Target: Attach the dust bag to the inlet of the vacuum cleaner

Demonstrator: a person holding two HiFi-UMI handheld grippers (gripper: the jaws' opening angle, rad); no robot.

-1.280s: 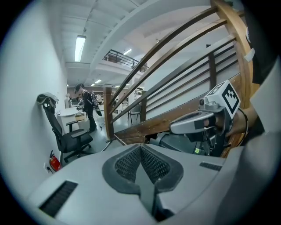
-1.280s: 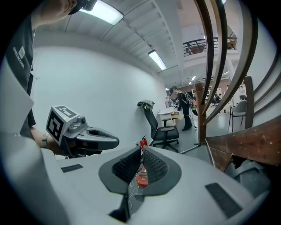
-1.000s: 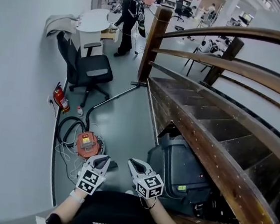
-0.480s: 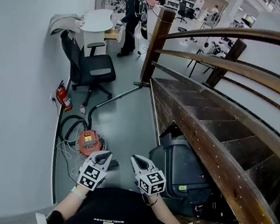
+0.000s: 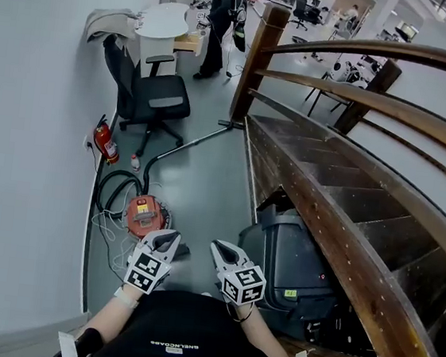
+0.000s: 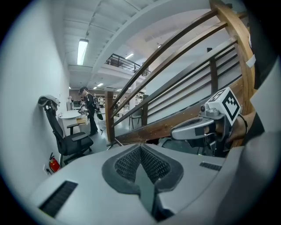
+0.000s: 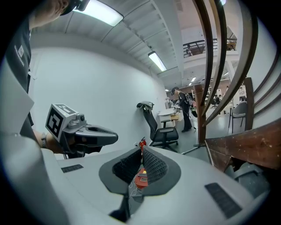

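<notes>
Finds the vacuum cleaner (image 5: 143, 214), orange-topped, standing on the grey floor (image 5: 206, 188) near the left wall, just beyond the left gripper (image 5: 166, 241), with its black hose (image 5: 110, 189) coiled on the far side and a fire extinguisher (image 5: 107, 143) farther along the wall. Notes both grippers held low and side by side, apart from each other, the right gripper (image 5: 220, 249) just left of a black bin (image 5: 292, 270) under the wooden staircase (image 5: 341, 195). Records the fingers (image 6: 125, 165) of each clenched tip to tip on nothing, touching neither vacuum cleaner nor hose.
</notes>
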